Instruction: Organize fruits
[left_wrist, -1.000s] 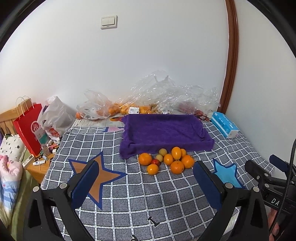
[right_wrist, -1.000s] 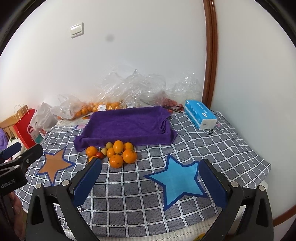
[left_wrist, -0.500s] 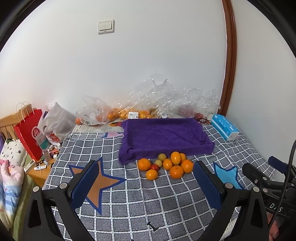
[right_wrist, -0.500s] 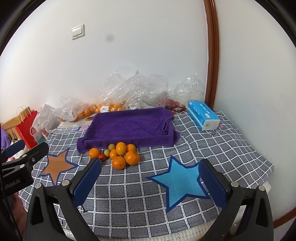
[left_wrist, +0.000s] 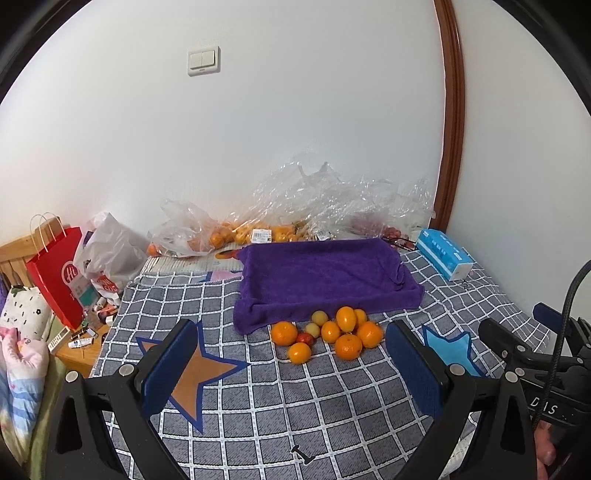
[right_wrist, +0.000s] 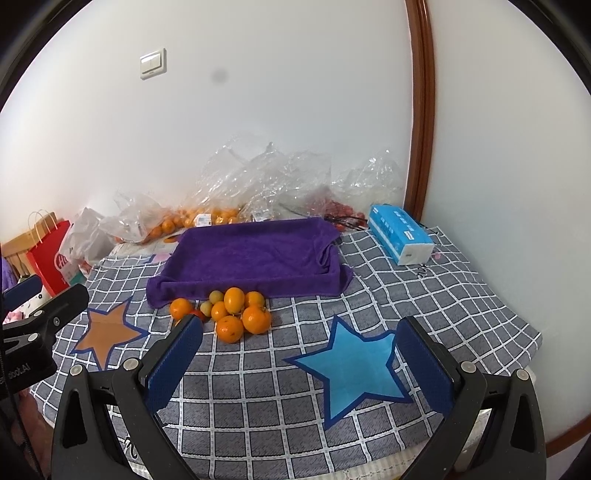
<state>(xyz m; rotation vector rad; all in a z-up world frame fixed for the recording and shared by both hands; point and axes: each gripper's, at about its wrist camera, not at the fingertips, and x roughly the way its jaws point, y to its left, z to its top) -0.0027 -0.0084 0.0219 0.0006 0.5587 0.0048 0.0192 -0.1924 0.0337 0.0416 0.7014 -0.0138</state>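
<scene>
We see the left gripper (left_wrist: 291, 373) with its blue pads spread wide and nothing between them, held above a grey checked cloth (left_wrist: 332, 413). The right gripper (right_wrist: 299, 362) is likewise wide open and empty, over a blue star (right_wrist: 354, 365). At 12 o'clock from the left gripper lies the pile of fruit (left_wrist: 327, 334): oranges, two pale yellow fruits and one small red one, touching one another, just beside the near edge of a purple towel (left_wrist: 321, 273). At 10 o'clock an orange star (left_wrist: 195, 373) marks the cloth. Beyond the towel, clear plastic bags (left_wrist: 332, 199) lie against the white wall; a blue tissue pack (left_wrist: 445, 253) sits at 2 o'clock, a red paper bag (left_wrist: 61, 273) at 9 o'clock. Compared with a second ago, both views show the table from farther back and higher; the fruit has not moved.
</scene>
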